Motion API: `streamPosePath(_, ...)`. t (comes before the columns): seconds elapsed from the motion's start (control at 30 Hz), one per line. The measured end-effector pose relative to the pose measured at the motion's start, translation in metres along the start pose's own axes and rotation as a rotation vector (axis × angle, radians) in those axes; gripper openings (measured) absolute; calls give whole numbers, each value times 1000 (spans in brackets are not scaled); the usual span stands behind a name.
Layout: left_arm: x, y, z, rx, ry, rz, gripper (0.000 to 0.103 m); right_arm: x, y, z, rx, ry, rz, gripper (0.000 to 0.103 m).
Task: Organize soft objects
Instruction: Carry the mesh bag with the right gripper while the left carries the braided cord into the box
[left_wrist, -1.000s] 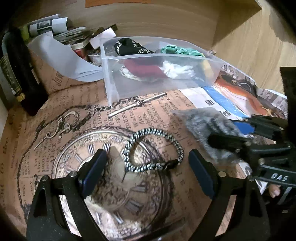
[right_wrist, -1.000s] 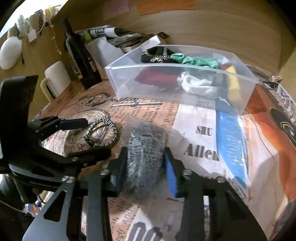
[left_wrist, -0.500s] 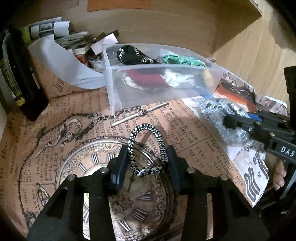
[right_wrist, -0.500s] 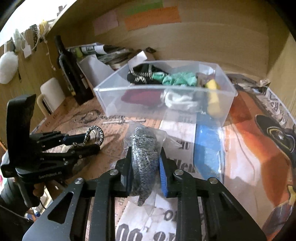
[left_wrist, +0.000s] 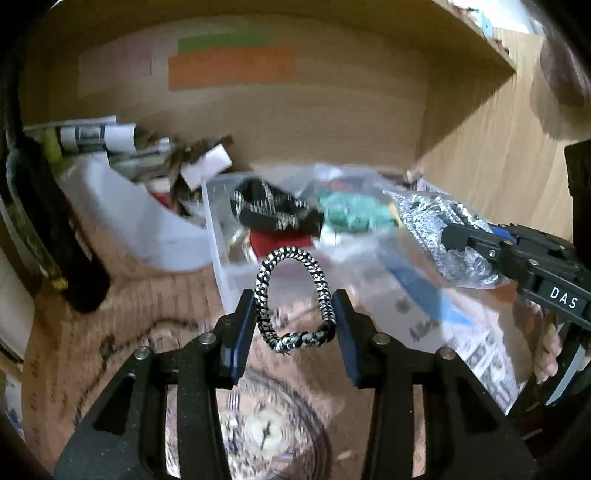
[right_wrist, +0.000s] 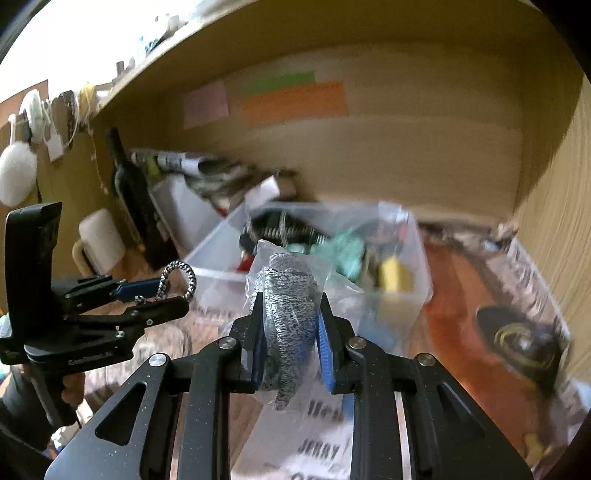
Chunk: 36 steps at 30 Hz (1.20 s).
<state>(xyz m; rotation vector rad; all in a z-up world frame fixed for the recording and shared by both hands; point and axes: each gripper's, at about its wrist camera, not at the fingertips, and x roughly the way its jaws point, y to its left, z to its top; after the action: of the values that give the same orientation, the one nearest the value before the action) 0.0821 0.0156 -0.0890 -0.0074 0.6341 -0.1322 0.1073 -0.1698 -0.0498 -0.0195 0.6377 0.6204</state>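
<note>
My left gripper (left_wrist: 295, 314) is shut on a black-and-white braided cord loop (left_wrist: 291, 291) and holds it up in the air before the clear plastic bin (left_wrist: 221, 266). The loop also shows in the right wrist view (right_wrist: 177, 280). My right gripper (right_wrist: 290, 332) is shut on a grey knitted item in a clear plastic bag (right_wrist: 288, 317), lifted above the table; it also shows in the left wrist view (left_wrist: 439, 229). The bin (right_wrist: 421, 273) holds several soft items: black patterned, green, red, white and yellow.
A dark bottle (left_wrist: 48, 229) stands at the left, and a white mug (right_wrist: 99, 240) beside it. Papers and clutter (left_wrist: 147, 155) pile behind the bin. Printed paper (left_wrist: 110, 332) covers the table. Wooden walls close the back and right side.
Both grippers have risen off the table with their loads and moved towards the bin. The left gripper closed on the cord loop one second ago.
</note>
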Motion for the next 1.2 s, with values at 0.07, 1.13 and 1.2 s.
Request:
streamPosePath(0.07, 0, 0, 9, 0, -16, 14, 41, -2, -2, 9, -6, -28, -4, 22)
streamPosePath(1.13, 100, 21, 63, -62, 130, -5, 48, 106, -16, 39, -98, 142, -18, 23)
streamPosePath(1.2, 102, 20, 62, -55, 134, -5, 51, 110, -17, 38, -94, 159, -18, 23)
